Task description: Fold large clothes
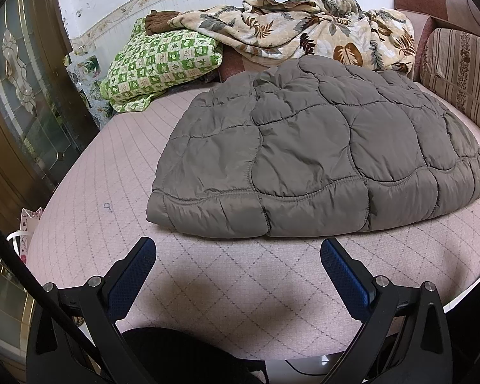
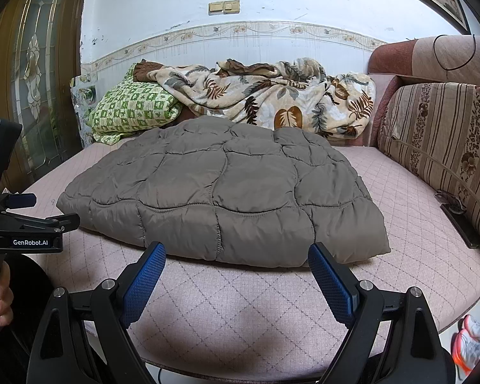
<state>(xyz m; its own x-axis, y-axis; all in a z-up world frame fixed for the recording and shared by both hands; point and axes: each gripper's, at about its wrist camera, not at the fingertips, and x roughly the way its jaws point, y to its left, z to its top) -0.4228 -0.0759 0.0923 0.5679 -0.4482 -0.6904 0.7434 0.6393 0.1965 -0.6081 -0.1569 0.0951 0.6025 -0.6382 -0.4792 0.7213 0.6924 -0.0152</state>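
Observation:
A grey-brown quilted padded jacket (image 1: 320, 153) lies folded flat in a thick bundle on the pink quilted couch seat (image 1: 208, 275); it also shows in the right wrist view (image 2: 227, 192). My left gripper (image 1: 238, 249) is open and empty, hovering over the seat just in front of the jacket's near hem. My right gripper (image 2: 236, 254) is open and empty, its fingertips close to the jacket's near hem. The left gripper also shows from the side in the right wrist view (image 2: 25, 204).
A leaf-print blanket (image 2: 272, 99) and a green checked pillow (image 2: 134, 108) are heaped at the back against the wall. A striped couch back cushion (image 2: 438, 147) runs along the right. A glass-panelled door (image 1: 16, 96) stands on the left. Shoes (image 2: 473, 336) lie on the floor.

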